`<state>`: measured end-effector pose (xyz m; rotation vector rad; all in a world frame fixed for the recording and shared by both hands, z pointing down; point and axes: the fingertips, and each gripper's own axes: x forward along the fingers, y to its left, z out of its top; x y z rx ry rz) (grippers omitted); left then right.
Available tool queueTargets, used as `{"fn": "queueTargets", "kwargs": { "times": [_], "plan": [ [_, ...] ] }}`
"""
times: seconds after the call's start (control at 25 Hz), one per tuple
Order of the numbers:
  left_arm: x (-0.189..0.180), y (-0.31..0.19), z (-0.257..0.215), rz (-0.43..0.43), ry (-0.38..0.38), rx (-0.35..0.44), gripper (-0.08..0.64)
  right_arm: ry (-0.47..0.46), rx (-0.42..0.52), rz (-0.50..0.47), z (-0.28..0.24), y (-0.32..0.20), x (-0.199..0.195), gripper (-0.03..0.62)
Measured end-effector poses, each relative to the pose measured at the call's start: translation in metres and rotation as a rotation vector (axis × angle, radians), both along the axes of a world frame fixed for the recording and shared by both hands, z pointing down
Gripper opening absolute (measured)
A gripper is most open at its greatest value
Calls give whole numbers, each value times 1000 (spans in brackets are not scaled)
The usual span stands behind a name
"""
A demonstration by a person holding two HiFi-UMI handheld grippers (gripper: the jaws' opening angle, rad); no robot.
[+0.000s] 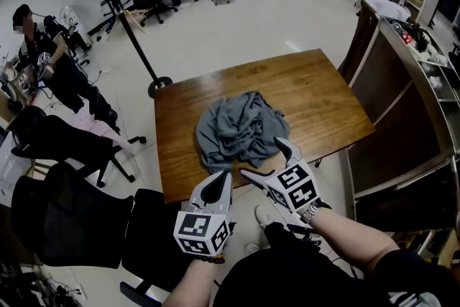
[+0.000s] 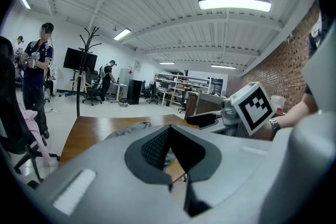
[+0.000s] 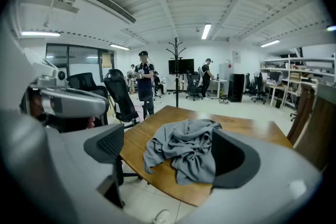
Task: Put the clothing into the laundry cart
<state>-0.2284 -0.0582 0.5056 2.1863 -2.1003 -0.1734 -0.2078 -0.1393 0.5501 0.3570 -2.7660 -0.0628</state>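
The step in hand is the reach for the clothing; nothing is being held yet. The grey clothing (image 1: 237, 129) is lying in a crumpled heap on the wooden table (image 1: 316, 93), toward its near edge, and it is not in any cart.

The right gripper (image 1: 272, 160) is hovering at the near edge of the table, just beside the near right part of the heap, and it is pointing a little downward. Its jaws are standing wide apart and the pads are not pressing on the cloth. The left gripper (image 1: 221, 180) is hanging nearer to the person, off the table edge, with its jaws closed together on nothing.

In my judgement, the next move is calling for the right gripper to go forward and down until a thick fold is sitting between its jaws, and then to close. The cloth is loose, so parts may be hanging down when it is lifted. The brown metal-framed bin (image 1: 402, 118) at the right of the table is probably the laundry cart, but I cannot be sure.
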Motion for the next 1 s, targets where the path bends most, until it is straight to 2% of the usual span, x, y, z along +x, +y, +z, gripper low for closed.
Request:
{"fn": "queueTargets", "kwargs": {
  "times": [0.24, 0.56, 0.8, 1.0],
  "plan": [
    [-42, -67, 19, -2, 10, -24, 3, 73, -29, 40, 49, -82, -50, 538],
    [-94, -168, 52, 2, 33, -86, 3, 198, -115, 95, 135, -198, -112, 583],
    [-123, -221, 87, -2, 51, -138, 2, 285, -165, 106, 198, -243, -142, 588],
    [-142, -262, 106, -20, 66, -170, 2, 345, -209, 111, 243, -275, -152, 589]
  ]
}}
